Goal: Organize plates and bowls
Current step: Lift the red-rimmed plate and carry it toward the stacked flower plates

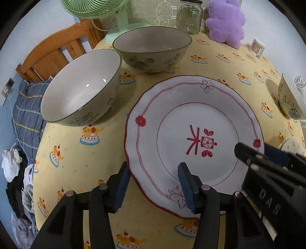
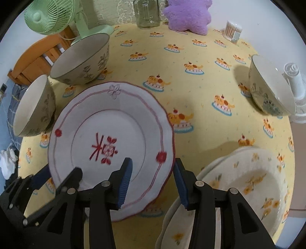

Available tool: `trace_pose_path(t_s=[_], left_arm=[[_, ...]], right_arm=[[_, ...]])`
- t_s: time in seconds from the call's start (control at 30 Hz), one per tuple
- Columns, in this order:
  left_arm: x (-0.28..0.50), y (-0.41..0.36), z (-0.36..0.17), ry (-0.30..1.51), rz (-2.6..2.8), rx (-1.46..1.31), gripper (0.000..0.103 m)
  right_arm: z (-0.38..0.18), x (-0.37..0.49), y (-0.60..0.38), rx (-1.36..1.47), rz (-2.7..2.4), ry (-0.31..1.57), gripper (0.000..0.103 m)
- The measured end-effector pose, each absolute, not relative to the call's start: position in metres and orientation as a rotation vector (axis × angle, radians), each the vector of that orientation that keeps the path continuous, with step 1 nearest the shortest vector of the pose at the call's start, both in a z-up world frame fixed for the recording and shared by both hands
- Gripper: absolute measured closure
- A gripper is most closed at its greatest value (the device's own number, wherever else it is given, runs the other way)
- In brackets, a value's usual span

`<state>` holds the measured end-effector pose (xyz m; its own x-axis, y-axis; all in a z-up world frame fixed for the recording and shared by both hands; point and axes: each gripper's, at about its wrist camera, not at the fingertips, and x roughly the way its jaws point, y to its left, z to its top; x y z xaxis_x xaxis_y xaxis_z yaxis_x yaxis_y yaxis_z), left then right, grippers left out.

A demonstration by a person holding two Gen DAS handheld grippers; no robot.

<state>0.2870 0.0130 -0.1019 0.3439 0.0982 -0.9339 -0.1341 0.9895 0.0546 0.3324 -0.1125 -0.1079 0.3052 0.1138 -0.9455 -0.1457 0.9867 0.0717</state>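
both jaws released astride the red-trimmed plate [image 1: 193, 134]; two bowls [image 1: 80, 88] crowd its left, yellow-flowered plates [image 2: 248, 176] right.

A home bedroom: wooden bed headboard [image 1: 55, 55], plaid bedding [image 1: 26, 107], cartoon tablecloth [image 2: 191, 76], plush toy [image 2: 188, 15]

A yellow tablecloth [image 2: 191, 92] printed with cats on cakes covers the bench. At its far edge stand a green fan [image 2: 49, 17], a clear glass jar [image 2: 146, 13], a purple plush cushion [image 2: 188, 15] and a tub of cotton swabs [image 2: 233, 30]. A white fan [image 2: 295, 84] stands at the right. Beyond the left edge are a wooden headboard [image 1: 57, 55], plaid bedding [image 1: 28, 107] and crumpled clothes [image 1: 13, 168].
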Motion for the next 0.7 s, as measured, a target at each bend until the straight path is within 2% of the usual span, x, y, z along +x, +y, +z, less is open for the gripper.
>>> trace_pose_path(t_s=[0.43, 0.7], left_arm=[[0.315, 0.023, -0.107, 1.181, 0.171, -0.066, 0.046], [0.319, 0.024, -0.108, 1.171, 0.173, -0.087, 0.041]], right_arm=[[-0.12, 0.375, -0.109, -0.012, 0.207, 1.245, 0.055], [-0.123, 0.377, -0.104, 0.006, 0.194, 1.245, 0.051]])
